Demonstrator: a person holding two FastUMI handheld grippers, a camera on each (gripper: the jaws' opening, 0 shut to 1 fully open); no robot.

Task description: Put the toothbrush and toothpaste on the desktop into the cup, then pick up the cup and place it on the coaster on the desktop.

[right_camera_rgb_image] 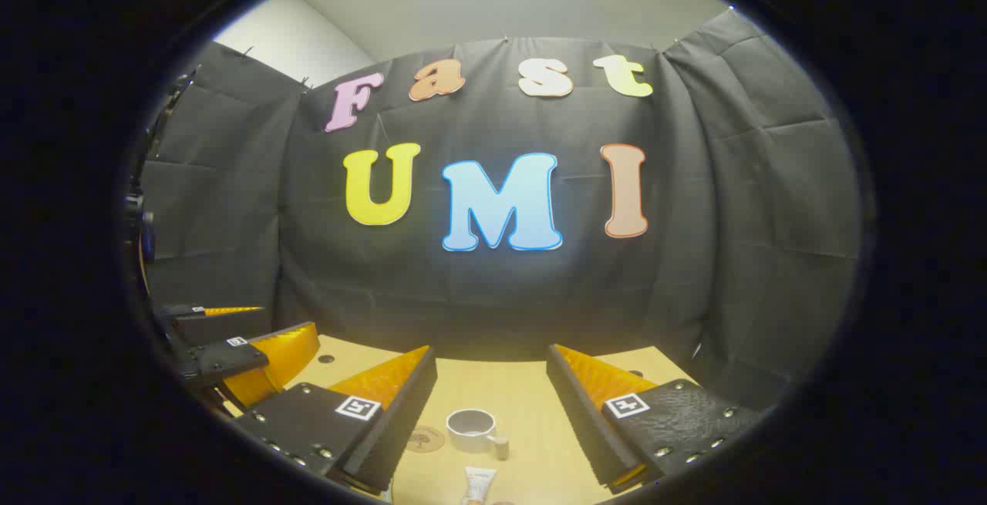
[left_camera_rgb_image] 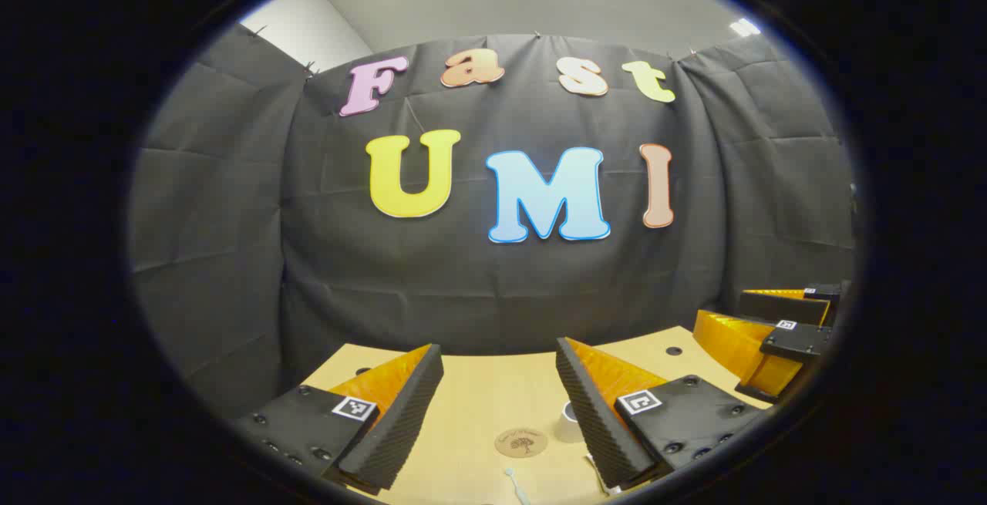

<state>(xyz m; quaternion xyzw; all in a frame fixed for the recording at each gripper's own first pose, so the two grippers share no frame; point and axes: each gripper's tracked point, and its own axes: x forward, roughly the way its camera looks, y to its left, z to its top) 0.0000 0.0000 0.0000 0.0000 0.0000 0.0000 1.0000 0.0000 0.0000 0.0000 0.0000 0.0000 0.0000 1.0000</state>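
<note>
Both my hand-held grippers, left (left_camera_rgb_image: pixel 500 405) and right (right_camera_rgb_image: pixel 492 405), gape empty; toothpaste (right_camera_rgb_image: pixel 478 483) could knock over the cup (right_camera_rgb_image: pixel 470 428).

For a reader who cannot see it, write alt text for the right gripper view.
An open gripper hangs above a wooden table, where a cup stands beside a round coaster. A toothpaste tube lies nearer the camera; the other gripper is at left.

cup (right_camera_rgb_image: pixel 470 429): was white
coaster (left_camera_rgb_image: pixel 521 442): tan, dark tree print
desktop (right_camera_rgb_image: pixel 493 389): pale wood
toothpaste (right_camera_rgb_image: pixel 478 484): seemingly white
</note>
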